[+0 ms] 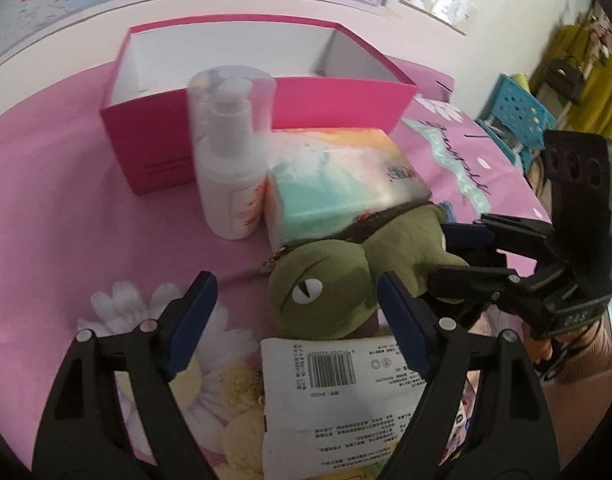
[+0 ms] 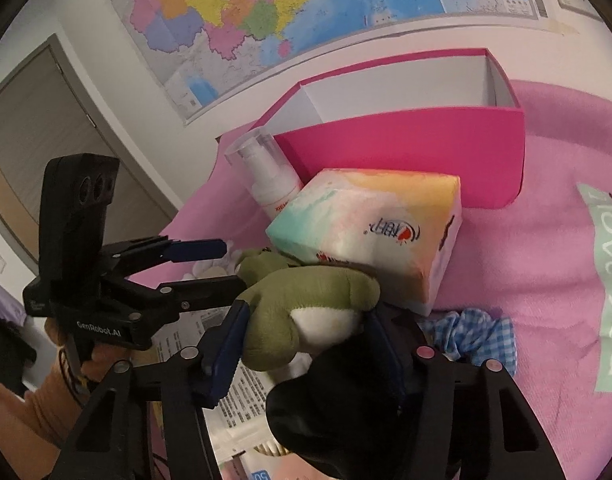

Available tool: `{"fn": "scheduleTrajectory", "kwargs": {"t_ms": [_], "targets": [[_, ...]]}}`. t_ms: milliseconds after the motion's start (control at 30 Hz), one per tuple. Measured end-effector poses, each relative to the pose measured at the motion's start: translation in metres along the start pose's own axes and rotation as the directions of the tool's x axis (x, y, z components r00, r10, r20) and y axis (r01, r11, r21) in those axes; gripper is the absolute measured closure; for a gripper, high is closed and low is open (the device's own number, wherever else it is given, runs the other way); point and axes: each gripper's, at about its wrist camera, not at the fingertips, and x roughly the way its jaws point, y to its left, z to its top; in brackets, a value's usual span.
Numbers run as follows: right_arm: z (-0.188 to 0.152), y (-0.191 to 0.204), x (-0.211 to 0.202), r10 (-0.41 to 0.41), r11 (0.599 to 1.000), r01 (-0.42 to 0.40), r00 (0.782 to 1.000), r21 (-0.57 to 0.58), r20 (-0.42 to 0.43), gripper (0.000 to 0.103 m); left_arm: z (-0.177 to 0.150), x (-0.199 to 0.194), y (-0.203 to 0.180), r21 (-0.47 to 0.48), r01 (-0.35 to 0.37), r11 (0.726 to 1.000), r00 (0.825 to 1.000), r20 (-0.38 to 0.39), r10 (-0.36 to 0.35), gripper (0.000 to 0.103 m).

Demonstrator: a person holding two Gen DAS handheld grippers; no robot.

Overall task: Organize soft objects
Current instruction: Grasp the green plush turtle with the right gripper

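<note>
The right claw (image 2: 302,344) came in low from the right, clamped on the green plush frog (image 1: 326,284), which lay on the pink bedspread (image 1: 58,208) against the pastel tissue pack (image 2: 370,232). The left claw (image 1: 296,316) hovered with its fingers apart around the frog's head. Behind stood the white pump bottle (image 1: 230,172) and the open pink cardboard box (image 2: 406,152), its inside bare.

Black hand-held gripper (image 1: 294,312) — blue pads, silver screws
</note>
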Motion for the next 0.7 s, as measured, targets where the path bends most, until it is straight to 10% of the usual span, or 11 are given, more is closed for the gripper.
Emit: {"fn": "scheduleTrajectory", "kwargs": {"t_ms": [300,700], "targets": [[-0.004,-0.007,-0.002,0.017,1.000,-0.017,1.000,0.025,0.003,0.049,0.005,0.012,0.006,0.005,0.169,0.986,0.981,-0.100,-0.168,0.022],[-0.008,-0.006,-0.006,0.027,0.999,-0.027,0.999,0.022,0.027,0.051,-0.007,0.010,-0.019,0.062,0.165,0.984,0.977,-0.144,-0.154,0.027]]}}
